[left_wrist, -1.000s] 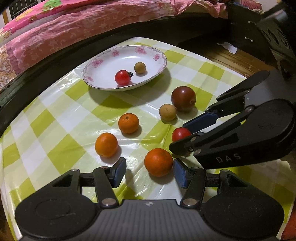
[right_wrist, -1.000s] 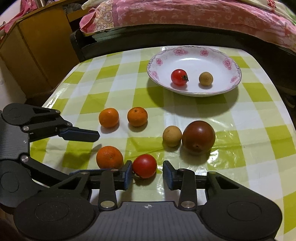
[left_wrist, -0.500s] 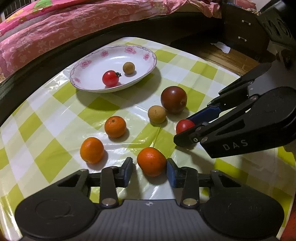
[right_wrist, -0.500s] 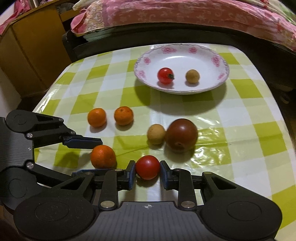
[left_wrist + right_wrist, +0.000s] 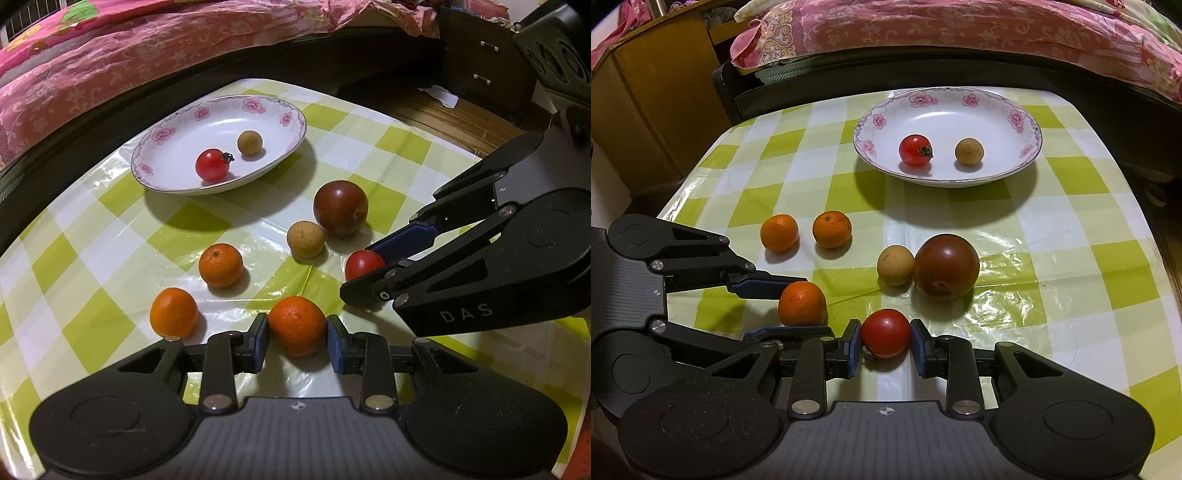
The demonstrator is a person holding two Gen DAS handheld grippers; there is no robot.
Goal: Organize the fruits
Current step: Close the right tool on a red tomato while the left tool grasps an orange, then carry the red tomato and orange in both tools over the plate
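On the checked worktop (image 5: 92,236), both tongs have gone from standing wide around their fruit a second ago to being closed on it. The left tongs (image 5: 297,338) now press their blue pads against the two sides of the nearest orange (image 5: 297,325); earlier those pads stood well clear of it on either side. The right tongs (image 5: 885,341) have done the same with the red tomato (image 5: 885,333), pads touching both flanks. Neither hand has moved much in that time, so the change is the squeeze alone. Both fruits look to rest on the cloth with their shadows tight beneath them, though from these low views I cannot be sure neither has begun to lift.

For the task, this reads as two grasps made at once and ready for carrying. The flowered plate (image 5: 875,122) sits at the far side of the worktop and already holds a small tomato (image 5: 915,150) and a tan round fruit (image 5: 969,151), well apart from each other. Left loose on the cloth are two oranges (image 5: 779,232) (image 5: 832,229) side by side, another tan fruit (image 5: 895,266) and a big dark fruit (image 5: 946,266) touching it. By my judgement the sorting is early: two fruits placed, two in hand, four waiting. Next comes lifting both clear without nudging the neighbours, the dark fruit being nearest the tomato.
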